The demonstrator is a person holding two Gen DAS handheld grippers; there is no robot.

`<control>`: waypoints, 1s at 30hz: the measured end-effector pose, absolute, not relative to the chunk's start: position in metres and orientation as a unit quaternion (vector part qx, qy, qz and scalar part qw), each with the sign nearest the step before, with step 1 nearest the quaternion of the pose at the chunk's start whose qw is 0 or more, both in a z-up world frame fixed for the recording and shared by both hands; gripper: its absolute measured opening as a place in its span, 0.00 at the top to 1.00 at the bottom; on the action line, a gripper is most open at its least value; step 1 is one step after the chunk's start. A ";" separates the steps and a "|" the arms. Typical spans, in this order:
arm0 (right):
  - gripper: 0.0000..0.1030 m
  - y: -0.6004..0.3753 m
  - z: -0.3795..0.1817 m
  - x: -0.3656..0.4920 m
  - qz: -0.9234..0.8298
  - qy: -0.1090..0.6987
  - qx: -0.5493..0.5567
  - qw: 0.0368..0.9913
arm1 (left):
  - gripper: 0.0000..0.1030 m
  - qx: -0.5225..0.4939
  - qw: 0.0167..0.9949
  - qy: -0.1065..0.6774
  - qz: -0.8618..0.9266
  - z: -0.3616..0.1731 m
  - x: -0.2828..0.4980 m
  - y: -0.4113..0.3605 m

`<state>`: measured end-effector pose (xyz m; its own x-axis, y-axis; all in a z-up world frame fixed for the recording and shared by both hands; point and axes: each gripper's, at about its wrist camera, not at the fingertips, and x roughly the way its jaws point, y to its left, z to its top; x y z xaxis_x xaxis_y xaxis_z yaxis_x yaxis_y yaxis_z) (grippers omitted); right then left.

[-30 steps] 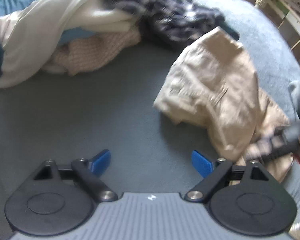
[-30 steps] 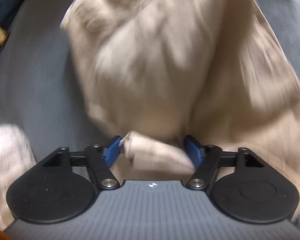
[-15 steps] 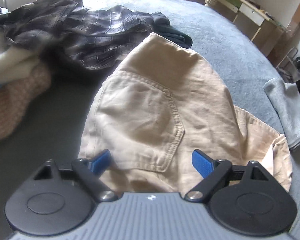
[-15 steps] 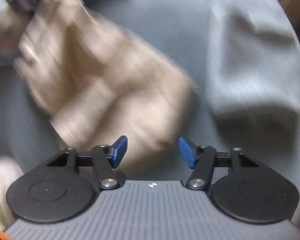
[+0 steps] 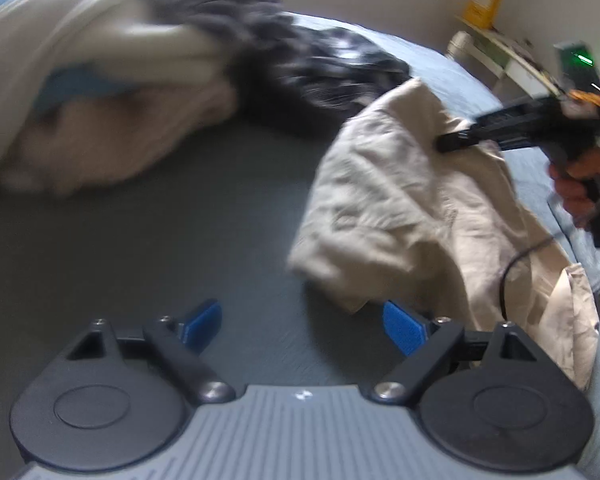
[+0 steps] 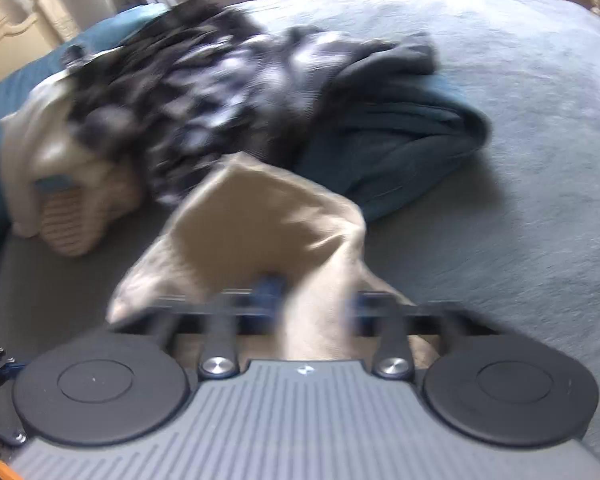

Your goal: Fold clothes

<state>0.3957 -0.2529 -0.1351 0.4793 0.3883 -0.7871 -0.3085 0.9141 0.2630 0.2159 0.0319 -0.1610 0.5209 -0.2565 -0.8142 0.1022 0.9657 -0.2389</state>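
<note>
left gripper spread, empty | right gripper grips beige trousers

Left wrist view: low over the bed, facing the clothes heap at upper left. Right wrist view: close behind the beige garment. Both share the garment and heap.

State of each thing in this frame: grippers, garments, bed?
left gripper: open, empty, over bare bed.
right gripper: shut on beige trousers.
beige trousers: crumpled, one end lifted.
plaid shirt: crumpled, unfolded.
cream garment: heaped, unfolded.
bed: covered by grey blanket.
</note>
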 end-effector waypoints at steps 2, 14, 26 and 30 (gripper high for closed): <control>0.94 -0.234 -0.124 0.367 0.248 0.437 0.011 0.865 | 0.14 -0.104 0.870 0.472 -0.096 -0.165 0.202 0.046; 0.94 -0.156 -0.094 0.134 0.442 0.428 -0.080 0.784 | 0.14 -0.139 0.891 0.425 -0.077 -0.137 0.117 0.114; 0.69 -0.110 -0.126 0.029 0.422 0.512 -0.175 0.727 | 0.12 -0.111 0.891 0.416 -0.143 -0.108 0.077 0.086; 0.45 -0.160 -0.081 0.040 0.394 0.487 -0.059 0.777 | 0.12 -0.092 0.890 0.426 -0.136 -0.113 0.064 0.086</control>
<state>0.0395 -0.1598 -0.0806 0.2146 0.5549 -0.8038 -0.6693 0.6829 0.2927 0.0641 0.0856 -0.1135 0.6006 -0.3202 -0.7326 0.1636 0.9462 -0.2793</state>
